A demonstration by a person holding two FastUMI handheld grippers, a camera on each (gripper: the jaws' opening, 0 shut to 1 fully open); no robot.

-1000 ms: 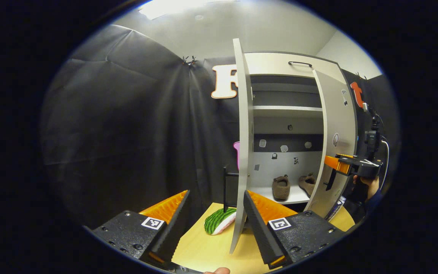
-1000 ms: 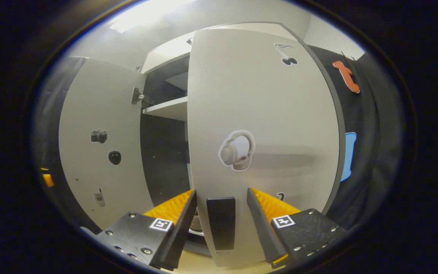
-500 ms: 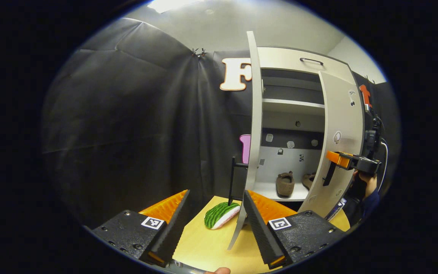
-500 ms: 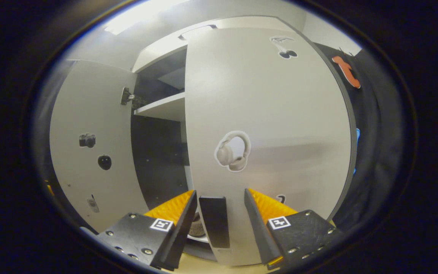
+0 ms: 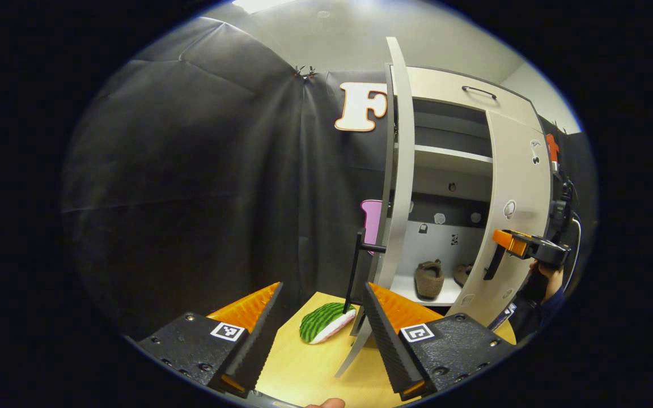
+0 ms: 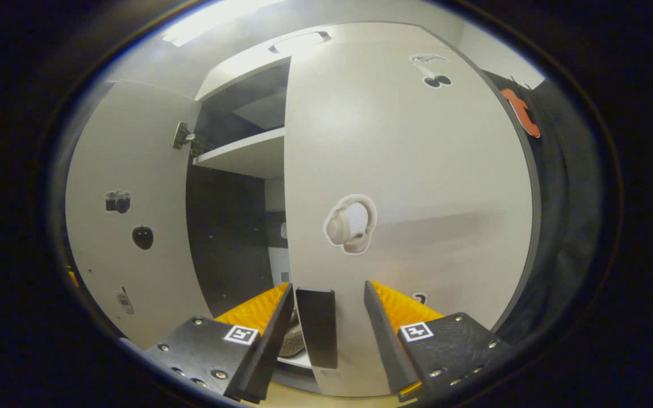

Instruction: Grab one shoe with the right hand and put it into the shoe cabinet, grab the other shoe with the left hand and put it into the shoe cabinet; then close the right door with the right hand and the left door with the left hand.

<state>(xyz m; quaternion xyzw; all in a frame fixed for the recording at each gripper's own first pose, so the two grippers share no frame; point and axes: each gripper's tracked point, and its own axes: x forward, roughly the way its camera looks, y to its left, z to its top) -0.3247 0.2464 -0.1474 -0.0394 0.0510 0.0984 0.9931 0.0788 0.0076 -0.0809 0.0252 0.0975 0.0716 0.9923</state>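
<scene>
Shoes inside half-open shoe cabinet

desk: light wood top | watermelon-slice toy: lying on desk, green rind up | headphone sticker: mid white panel | cherry sticker: near panel top | camera sticker: left panel

Booth interior.
Black cloth wall from 9 to 12 o'clock; ceiling light at 12; wooden tabletop at 6.
</scene>
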